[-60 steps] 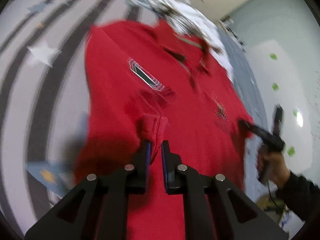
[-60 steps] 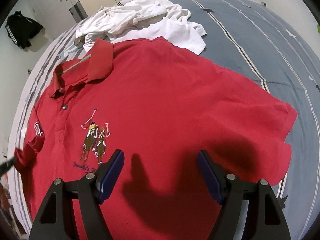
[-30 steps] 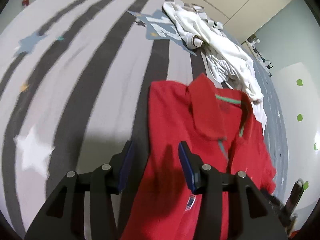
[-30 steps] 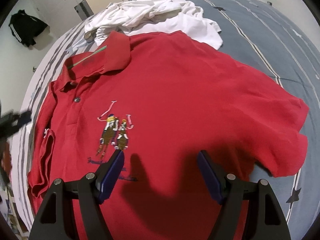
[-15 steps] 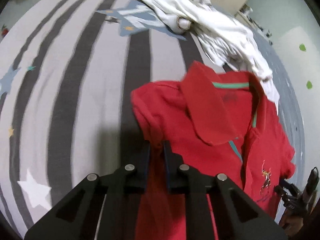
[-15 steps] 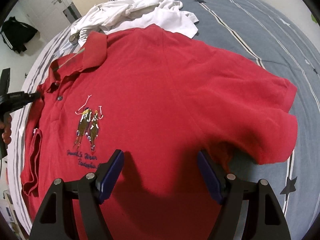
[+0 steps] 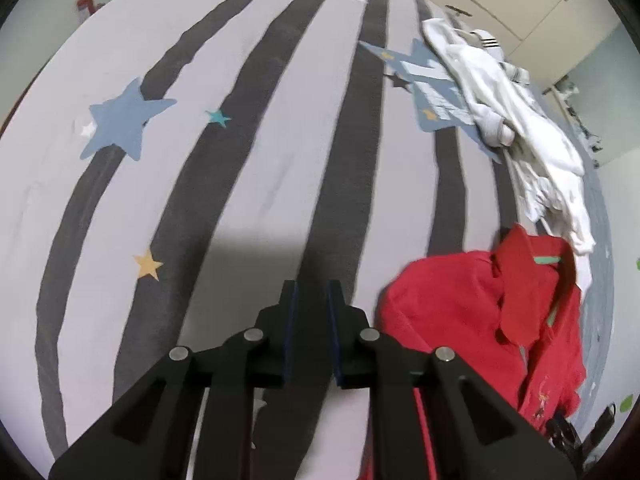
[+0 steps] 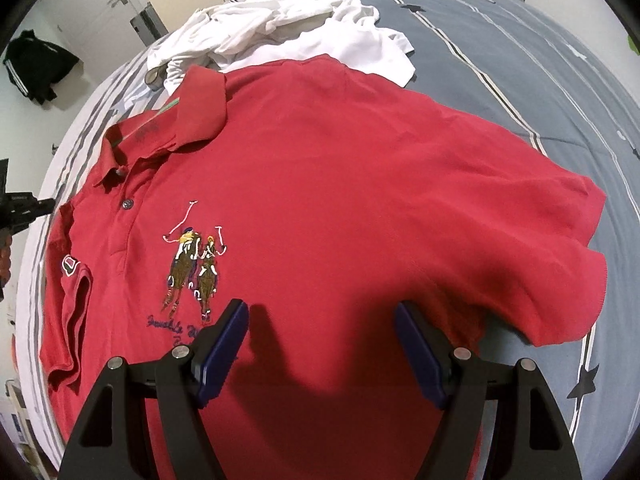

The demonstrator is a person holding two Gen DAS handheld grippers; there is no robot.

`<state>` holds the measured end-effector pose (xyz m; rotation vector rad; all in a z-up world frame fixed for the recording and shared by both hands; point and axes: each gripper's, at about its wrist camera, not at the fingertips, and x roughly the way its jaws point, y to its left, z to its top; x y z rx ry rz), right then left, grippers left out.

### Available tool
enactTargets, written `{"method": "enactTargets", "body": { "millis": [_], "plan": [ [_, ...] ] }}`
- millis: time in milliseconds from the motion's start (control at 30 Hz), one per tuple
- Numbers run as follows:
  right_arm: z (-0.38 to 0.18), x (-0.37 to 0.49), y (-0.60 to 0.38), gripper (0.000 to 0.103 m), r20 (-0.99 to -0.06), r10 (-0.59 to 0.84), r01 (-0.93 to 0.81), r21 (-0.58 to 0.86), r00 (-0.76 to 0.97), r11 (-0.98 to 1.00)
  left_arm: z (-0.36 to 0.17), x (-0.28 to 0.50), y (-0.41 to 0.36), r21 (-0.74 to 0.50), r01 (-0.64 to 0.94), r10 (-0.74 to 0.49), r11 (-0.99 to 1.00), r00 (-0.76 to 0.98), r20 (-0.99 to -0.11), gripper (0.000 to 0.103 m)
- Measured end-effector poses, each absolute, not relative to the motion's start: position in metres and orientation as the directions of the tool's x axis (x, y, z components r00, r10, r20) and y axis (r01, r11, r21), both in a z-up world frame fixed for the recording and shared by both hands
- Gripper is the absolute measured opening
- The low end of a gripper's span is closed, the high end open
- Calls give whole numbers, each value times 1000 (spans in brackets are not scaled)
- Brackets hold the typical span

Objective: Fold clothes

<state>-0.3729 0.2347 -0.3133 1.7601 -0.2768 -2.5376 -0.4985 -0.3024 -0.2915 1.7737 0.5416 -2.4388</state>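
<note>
Hovering over the lower front of the red polo shirt (image 8: 340,200), the right claw (image 8: 320,312) tilts steeply down w/ its blue-padded fingers (image 8: 224,344) spread wide. Nothing sits btwn them; they hang above the cloth, shadow falling on the shirt just ahead.

The shirt lies face up on the bed (image 8: 520,60), collar (image 8: 200,100) at its far end, rider logo (image 8: 194,264) on the chest. One sleeve (image 8: 72,312) is folded in over the shirt's left side; the other sleeve (image 8: 560,280) lies spread out flat. White clothes (image 8: 280,28) are heaped just beyond the collar.

The left claw (image 7: 310,292) also points steeply down, off the shirt's collar-side shoulder, over striped bedding. Its jaws have just been closing and now stand nearly together, nothing visible btwn them. From the right wrist cam its tip (image 8: 28,204) reaches to the shirt's shoulder edge; touching or not, can't tell.
</note>
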Motion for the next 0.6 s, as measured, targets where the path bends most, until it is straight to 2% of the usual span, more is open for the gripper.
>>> {"method": "enactTargets", "body": {
  "millis": [167, 233, 333, 367, 400, 433, 600],
  "plan": [
    [-313, -373, 229, 72, -923, -142, -50, 171, -357, -984, -284, -498, -261, -263, 109, 219, -959, -309, -925, 15],
    [-313, -373, 227, 72, -924, -141, -45, 168, -355, -985, -284, -505, -244, -237, 64, 209, -969, -287, -935, 15],
    [-313, -372, 226, 72, -924, -141, -43, 166, -355, -985, -297, -515, -228, -162, 26, 152, -986, -229, -962, 15],
    [-313, -372, 226, 72, -924, -141, -43, 167, -355, -985, -304, -517, -225, -116, 15, 111, -993, -199, -974, 13],
    [-312, -372, 226, 72, -924, -141, -43, 167, -355, -985, -305, -516, -228, -93, 18, 88, -995, -197, -976, 4],
    [-312, -372, 226, 72, -924, -142, -43, 168, -356, -985, -307, -516, -231, -70, 21, 65, -997, -195, -979, 2],
    [-311, -371, 227, 72, -923, -143, -44, 170, -358, -984, -300, -524, -259, 59, 45, -68, -997, -241, -968, 0]
  ]
}}
